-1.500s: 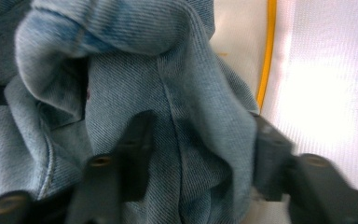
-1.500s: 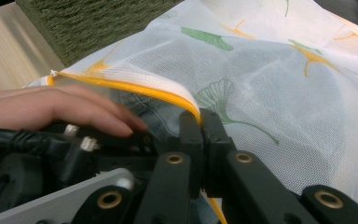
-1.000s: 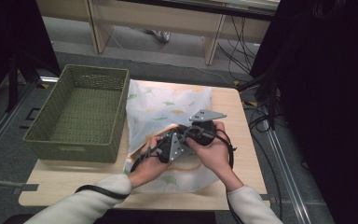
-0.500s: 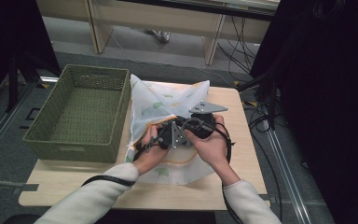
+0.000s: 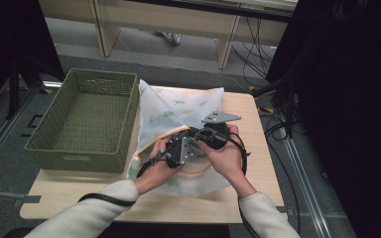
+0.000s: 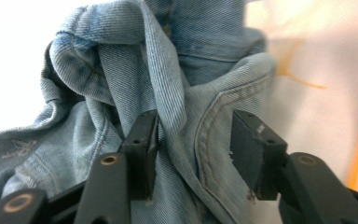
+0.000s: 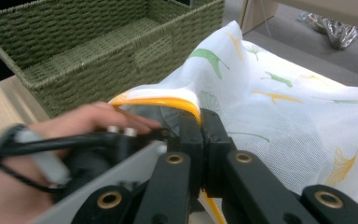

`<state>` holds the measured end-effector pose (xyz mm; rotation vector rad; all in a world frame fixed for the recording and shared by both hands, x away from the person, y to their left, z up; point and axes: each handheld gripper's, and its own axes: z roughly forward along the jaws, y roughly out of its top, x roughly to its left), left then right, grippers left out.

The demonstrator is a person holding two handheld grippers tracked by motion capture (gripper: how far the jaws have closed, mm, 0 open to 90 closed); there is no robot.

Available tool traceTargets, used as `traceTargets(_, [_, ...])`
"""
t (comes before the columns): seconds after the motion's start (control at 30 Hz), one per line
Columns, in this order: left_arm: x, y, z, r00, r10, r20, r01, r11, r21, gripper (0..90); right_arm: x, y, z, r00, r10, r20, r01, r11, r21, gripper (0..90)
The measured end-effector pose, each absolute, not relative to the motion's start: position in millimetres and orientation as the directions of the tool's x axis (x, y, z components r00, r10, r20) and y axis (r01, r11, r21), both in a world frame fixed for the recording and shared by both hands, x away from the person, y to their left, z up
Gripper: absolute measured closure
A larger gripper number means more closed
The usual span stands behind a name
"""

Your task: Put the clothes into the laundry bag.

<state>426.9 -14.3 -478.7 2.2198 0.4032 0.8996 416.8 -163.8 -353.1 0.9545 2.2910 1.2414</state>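
Note:
A white mesh bag (image 5: 178, 106) printed with green and orange leaves lies on the wooden table (image 5: 248, 183). My right gripper (image 7: 200, 123) is shut on the bag's orange-trimmed rim (image 7: 158, 101) and holds the mouth up. My left gripper (image 6: 193, 140) reaches inside the bag, where crumpled light-blue jeans (image 6: 121, 70) lie. Its jaws have just been opening and now stand apart, with a denim fold and a stitched seam between them; the pads do not squeeze the cloth. From above, both grippers (image 5: 181, 148) (image 5: 206, 136) meet at the bag's near side.
A green woven basket (image 5: 87, 116) stands on the table's left side, touching the bag. Cables run along the floor to the right (image 5: 278, 129). Bare tabletop shows at the near edge and right of the bag.
The bag, flat a second ago, now stands puffed up, with its far left corner raised against the basket. Both hands have stayed near the bag's mouth.

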Motion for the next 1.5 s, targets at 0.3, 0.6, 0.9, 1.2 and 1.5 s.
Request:
traceTargets(0.3, [383,18,-448,0.710,0.507,0.489,-0.056,-0.651,0.757,51.9,415,-167,-361,-0.706,0.708,-0.004,0.400,0.404,0.823,90.0])
traceTargets(0.6, [372,60,-433,0.574,0.605,0.553,-0.076,-0.633,0.771,44.7,411,-164,-367,-0.722,0.692,-0.009,0.407,0.435,0.804,90.0])
traceTargets(0.9, [387,61,-439,0.596,0.469,0.652,-0.093,-0.766,0.636,82.4,406,-166,-377,-0.762,0.647,-0.030,0.394,0.499,0.772,89.9])
traceTargets(1.2, [374,64,-450,0.715,0.336,0.613,-0.087,-0.827,0.555,87.4,407,-173,-406,-0.830,0.554,-0.067,0.377,0.645,0.664,89.6])
traceTargets(1.5, [373,63,-477,0.836,0.148,0.529,-0.090,-0.913,0.397,86.9,413,-160,-446,-0.888,0.456,-0.064,0.375,0.797,0.474,89.0])
